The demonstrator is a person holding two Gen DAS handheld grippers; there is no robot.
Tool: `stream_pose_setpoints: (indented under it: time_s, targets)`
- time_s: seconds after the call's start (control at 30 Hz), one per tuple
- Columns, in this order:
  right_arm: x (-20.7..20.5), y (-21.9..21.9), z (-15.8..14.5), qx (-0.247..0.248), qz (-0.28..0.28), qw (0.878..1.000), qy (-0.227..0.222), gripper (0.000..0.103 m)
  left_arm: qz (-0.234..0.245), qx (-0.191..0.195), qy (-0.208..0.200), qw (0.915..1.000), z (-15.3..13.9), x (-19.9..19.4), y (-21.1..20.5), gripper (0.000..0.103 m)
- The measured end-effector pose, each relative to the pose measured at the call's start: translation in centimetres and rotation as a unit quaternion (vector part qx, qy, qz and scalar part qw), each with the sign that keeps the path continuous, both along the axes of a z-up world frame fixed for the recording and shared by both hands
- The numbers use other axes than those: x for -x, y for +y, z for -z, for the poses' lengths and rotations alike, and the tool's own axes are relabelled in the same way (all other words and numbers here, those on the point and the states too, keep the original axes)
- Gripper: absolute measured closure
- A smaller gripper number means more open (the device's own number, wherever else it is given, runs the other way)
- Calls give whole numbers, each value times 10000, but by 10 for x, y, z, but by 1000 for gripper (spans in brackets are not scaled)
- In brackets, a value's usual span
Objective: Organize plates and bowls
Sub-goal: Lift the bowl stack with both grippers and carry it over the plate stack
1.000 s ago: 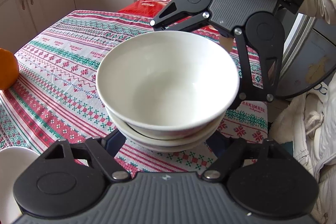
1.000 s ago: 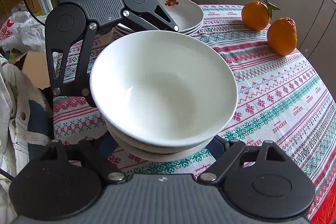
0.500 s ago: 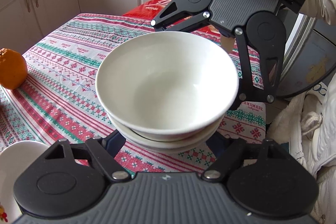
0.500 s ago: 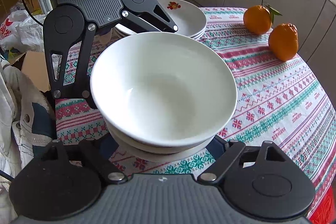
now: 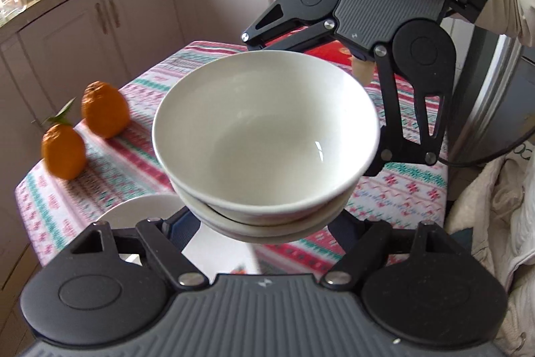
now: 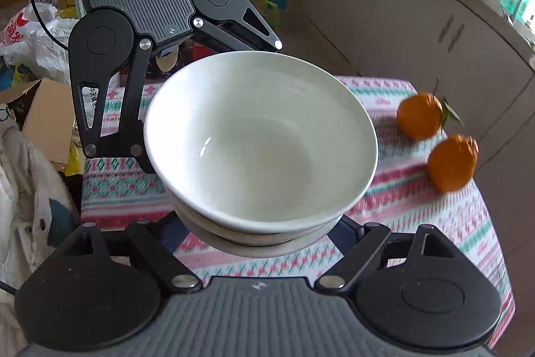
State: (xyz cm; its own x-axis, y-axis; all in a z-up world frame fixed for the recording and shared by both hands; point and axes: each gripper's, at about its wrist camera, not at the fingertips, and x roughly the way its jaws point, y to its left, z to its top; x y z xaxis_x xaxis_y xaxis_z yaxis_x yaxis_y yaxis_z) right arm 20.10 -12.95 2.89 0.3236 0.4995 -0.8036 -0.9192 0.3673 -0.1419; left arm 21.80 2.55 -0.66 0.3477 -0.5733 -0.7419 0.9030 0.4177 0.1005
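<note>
Bowls (image 5: 265, 136) aloft between both grippers, above tablecloth (image 6: 418, 206)

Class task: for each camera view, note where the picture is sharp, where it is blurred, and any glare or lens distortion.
Left wrist view: the stacked bowls are sharp with a small glare spot; the oranges and tablecloth are motion-smeared; cabinets bow from fisheye. Right wrist view: bowls sharp, oranges and cloth smeared, window overexposed.

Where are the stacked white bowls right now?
The stacked white ceramic bowls sit mid-frame in both wrist views, held between the left gripper and right gripper, above the patterned tablecloth.
</note>
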Motion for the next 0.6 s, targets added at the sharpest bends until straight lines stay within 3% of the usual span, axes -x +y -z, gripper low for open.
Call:
stream_pose_setpoints:
  time_s: [0.33,0.6]
  targets:
    - [-43,65,10,15,-500,9987,-14,13,-659,-108,-86,9977,6,-19,58,21]
    - [-62,84,27,4,-502,9986,150,13,-855,-179,3,9962,19,-34,74,21]
